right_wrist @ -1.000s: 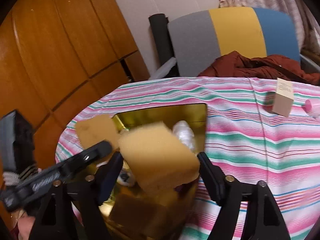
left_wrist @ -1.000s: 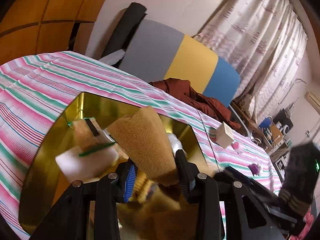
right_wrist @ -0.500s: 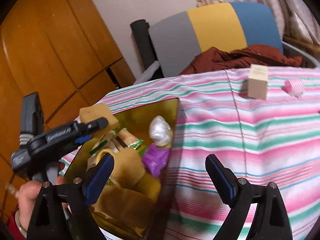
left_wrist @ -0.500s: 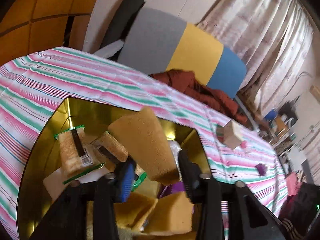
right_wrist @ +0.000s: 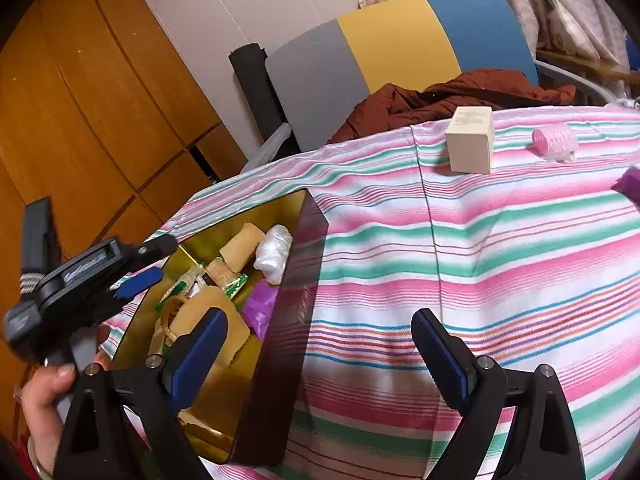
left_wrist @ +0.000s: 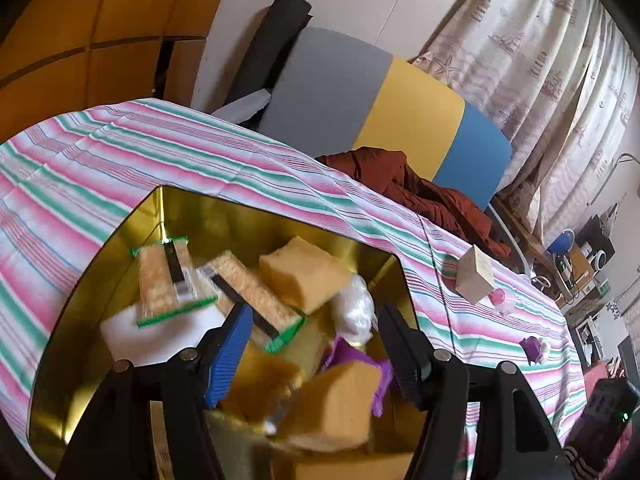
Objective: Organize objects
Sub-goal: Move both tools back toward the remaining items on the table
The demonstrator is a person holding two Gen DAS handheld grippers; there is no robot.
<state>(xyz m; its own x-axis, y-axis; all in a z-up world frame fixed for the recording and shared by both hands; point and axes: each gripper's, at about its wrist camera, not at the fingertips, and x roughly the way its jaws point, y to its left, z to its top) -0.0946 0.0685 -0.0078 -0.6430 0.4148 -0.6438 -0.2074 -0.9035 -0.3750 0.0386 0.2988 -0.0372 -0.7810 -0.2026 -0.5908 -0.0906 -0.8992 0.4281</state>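
Though labelled, cream box (right_wrist: 469, 139) text unreadable

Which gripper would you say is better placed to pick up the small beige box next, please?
Probably the right gripper: it is open, empty and faces the striped cloth with the beige box straight ahead. The left gripper, also open, hangs over the gold tin.

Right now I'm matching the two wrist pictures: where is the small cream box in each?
Left wrist: cream box sits right of centre on the striped cloth, beyond the gold tin's far right corner.
Right wrist: cream box is upper centre-right, near the cloth's far edge.
Shared landmark: pink roller just right of it.
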